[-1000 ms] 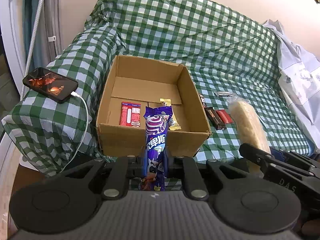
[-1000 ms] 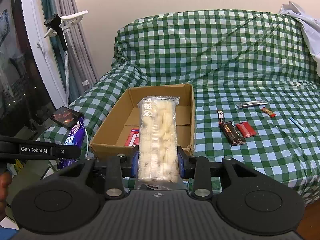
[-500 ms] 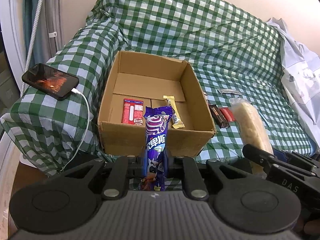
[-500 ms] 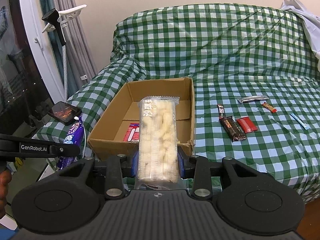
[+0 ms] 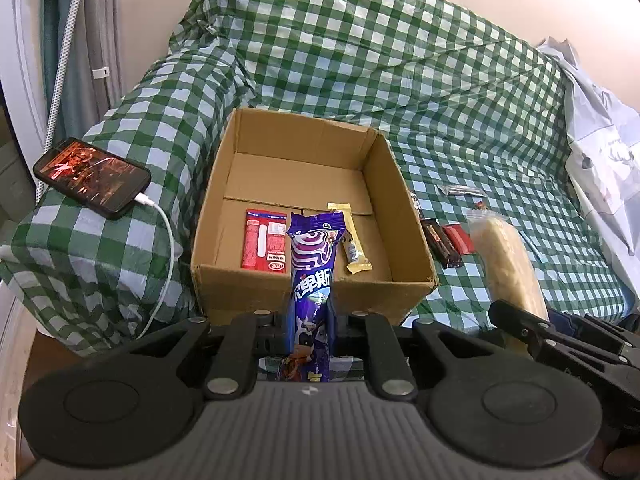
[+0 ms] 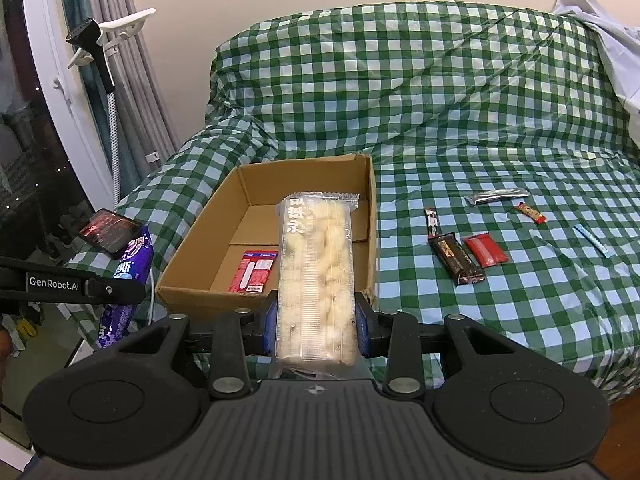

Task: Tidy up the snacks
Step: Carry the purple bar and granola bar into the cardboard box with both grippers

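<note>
Your left tongs (image 5: pixel 310 320) clench a purple snack packet (image 5: pixel 311 280); your right tongs (image 6: pixel 316 320) grasp a clear pastry pack (image 6: pixel 316 276). Both packs point lengthwise toward the open cardboard box (image 5: pixel 404 216) on the sofa, just ahead; the left tongs face it squarely.

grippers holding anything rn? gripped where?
Left gripper pinches the purple snack packet near its lower end. Right gripper clamps the clear pack of puffed snacks across its lower part.
</note>
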`<state>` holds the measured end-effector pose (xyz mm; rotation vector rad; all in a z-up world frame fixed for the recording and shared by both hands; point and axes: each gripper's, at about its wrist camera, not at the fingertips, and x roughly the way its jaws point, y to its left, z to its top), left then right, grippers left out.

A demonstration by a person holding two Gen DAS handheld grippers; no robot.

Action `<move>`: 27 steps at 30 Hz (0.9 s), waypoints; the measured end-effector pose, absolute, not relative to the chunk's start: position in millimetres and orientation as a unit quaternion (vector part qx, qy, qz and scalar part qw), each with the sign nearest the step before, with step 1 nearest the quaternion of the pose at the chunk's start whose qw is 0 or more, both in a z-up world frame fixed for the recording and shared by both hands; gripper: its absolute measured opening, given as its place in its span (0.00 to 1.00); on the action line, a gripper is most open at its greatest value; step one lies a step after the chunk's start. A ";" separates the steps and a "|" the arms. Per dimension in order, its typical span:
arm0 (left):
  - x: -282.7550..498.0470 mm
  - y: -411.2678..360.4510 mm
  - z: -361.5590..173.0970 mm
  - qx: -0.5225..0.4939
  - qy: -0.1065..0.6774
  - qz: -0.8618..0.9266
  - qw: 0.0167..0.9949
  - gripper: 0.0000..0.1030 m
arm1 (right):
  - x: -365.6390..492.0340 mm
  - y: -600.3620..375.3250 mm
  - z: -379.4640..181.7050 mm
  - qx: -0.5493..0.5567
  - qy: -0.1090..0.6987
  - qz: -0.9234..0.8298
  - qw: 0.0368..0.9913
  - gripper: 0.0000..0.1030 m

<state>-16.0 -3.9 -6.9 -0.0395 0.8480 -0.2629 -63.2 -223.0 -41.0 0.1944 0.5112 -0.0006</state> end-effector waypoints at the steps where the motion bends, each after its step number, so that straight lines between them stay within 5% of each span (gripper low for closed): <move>1: -16.2 -4.1 -6.9 -0.019 0.410 -0.127 0.903 0.16 | -61.3 -223.3 -41.0 0.095 0.252 -0.001 0.963 0.37; 27: 94.4 -22.1 -9.6 -0.025 0.416 -0.112 0.902 0.16 | 38.6 -226.0 -44.3 0.073 0.267 0.001 0.961 0.37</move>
